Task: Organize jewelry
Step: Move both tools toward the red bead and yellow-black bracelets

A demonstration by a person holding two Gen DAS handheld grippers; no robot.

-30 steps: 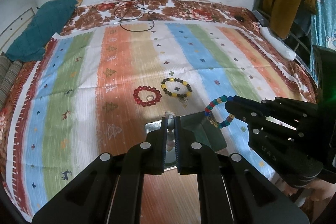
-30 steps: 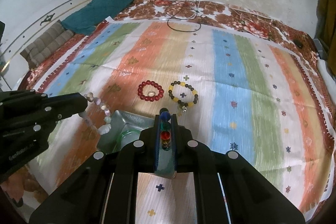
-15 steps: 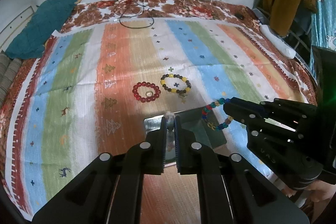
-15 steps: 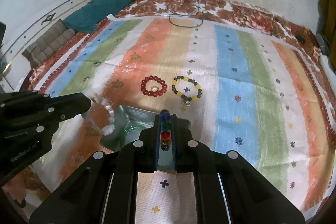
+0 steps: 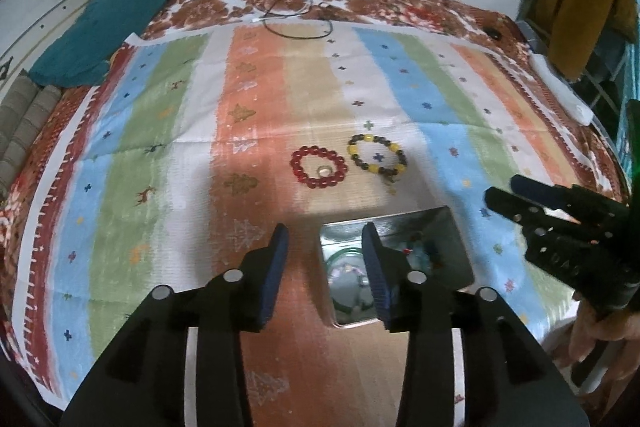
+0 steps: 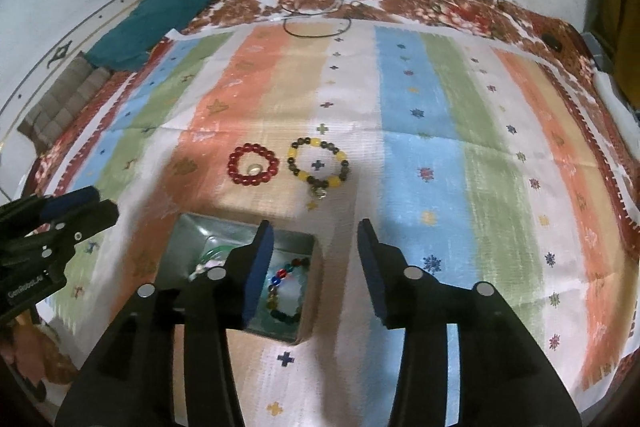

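both pairs of jaws are opening with nothing between them: our left gripper (image 5: 325, 239) and right gripper (image 6: 316, 233) hang over the near end of the striped cloth (image 6: 420, 99), holding nothing. just below them the metal tray (image 6: 188, 227) already holds a multicoloured bead bracelet (image 6: 282, 291), a pale bracelet (image 5: 352, 273) and something green we can't make out. farther out, the red bracelet (image 6: 253, 163) with a small ring (image 6: 254, 169) inside it and the yellow-and-dark bracelet (image 6: 318, 163) lie side by side, not yet collected; we judge the job about half done
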